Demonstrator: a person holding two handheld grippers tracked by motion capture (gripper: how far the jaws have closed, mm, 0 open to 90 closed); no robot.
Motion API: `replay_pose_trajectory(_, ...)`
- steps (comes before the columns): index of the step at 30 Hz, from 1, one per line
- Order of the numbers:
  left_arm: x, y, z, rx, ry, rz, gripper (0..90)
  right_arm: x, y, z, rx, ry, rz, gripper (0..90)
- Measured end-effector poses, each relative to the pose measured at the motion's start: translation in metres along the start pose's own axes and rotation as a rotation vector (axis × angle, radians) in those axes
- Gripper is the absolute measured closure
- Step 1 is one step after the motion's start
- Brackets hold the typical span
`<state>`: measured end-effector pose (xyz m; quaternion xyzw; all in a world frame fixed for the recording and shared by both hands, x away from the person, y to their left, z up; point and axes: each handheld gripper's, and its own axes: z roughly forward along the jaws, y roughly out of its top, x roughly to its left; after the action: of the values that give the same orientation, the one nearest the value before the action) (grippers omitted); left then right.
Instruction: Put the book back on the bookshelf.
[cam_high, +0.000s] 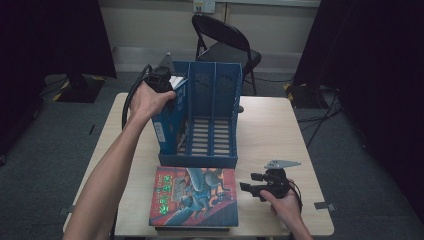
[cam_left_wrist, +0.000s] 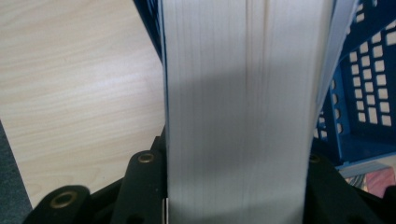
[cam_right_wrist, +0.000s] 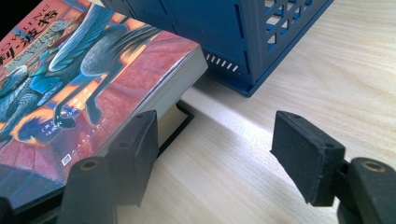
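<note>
- The left hand-held gripper (cam_high: 167, 92) pinches a thick blue-covered book (cam_high: 167, 117) by its top edge; in the left gripper view the white page block (cam_left_wrist: 238, 112) sits between the two black jaws, which press on it from either side.
- That book stands upright in the leftmost compartment of the blue plastic file rack (cam_high: 212, 115), leaning a little toward the rack's left wall.
- The rack stands in the middle of the pale wooden surface (cam_high: 270, 130). It has perforated dividers and a slatted floor; its other compartments show only bare slats.
- The right hand-held gripper (cam_high: 250, 186) rests low on the surface near its front right corner, jaws spread wide with only bare wood between them.
- In the right gripper view, one jaw sits just beside the corner of a red illustrated paperback book (cam_right_wrist: 88, 88); whether it touches the book cannot be told.
- This paperback lies flat, cover up, right in front of the rack, on top of a dark-edged flat thing (cam_right_wrist: 180, 122) that peeks out beneath it.
- A black folding chair (cam_high: 225, 45) stands beyond the surface.
</note>
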<state>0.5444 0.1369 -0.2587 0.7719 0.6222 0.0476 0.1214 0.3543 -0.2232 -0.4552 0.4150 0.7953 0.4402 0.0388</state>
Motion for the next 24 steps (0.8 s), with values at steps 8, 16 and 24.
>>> replay_pose_trajectory(8,0.003,0.017,0.004,-0.059,0.021,-0.016,61.4,0.000,-0.001,-0.001,0.000,0.008,-0.002,31.6)
replay_pose_trajectory(16,0.004,0.030,0.019,-0.084,0.033,-0.032,61.4,-0.001,-0.004,0.000,0.016,0.014,0.005,31.6)
replay_pose_trajectory(24,0.004,0.025,0.025,-0.099,0.047,-0.039,60.8,0.000,-0.006,0.000,0.022,0.015,0.002,31.7)
